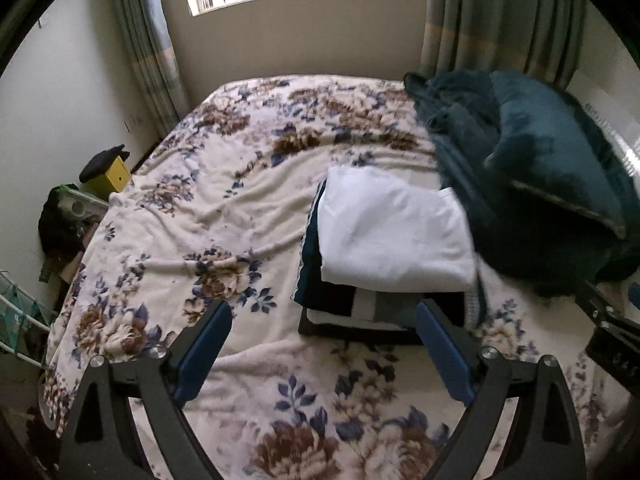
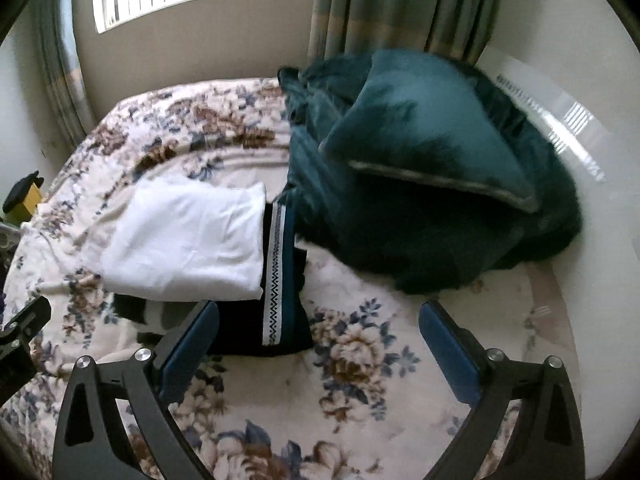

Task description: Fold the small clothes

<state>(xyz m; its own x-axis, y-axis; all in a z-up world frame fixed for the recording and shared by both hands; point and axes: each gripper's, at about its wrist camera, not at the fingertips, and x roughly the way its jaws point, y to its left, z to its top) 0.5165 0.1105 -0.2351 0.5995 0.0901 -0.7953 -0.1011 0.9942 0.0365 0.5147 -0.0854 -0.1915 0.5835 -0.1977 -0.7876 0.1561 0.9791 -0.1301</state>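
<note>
We hold both grippers spread wide and empty above the floral blanket point(image 1: 224, 216). The left gripper point(image 1: 324, 346) sits low in its frame, just short of the stack point(image 1: 360, 308) of dark folded clothes at center right. A folded white cloth point(image 1: 392, 232) lies on top of that stack. From the right gripper point(image 2: 320, 344), the stack point(image 2: 280, 312) sits center left, touching the teal bedding point(image 2: 420, 184) heaped at upper right.
</note>
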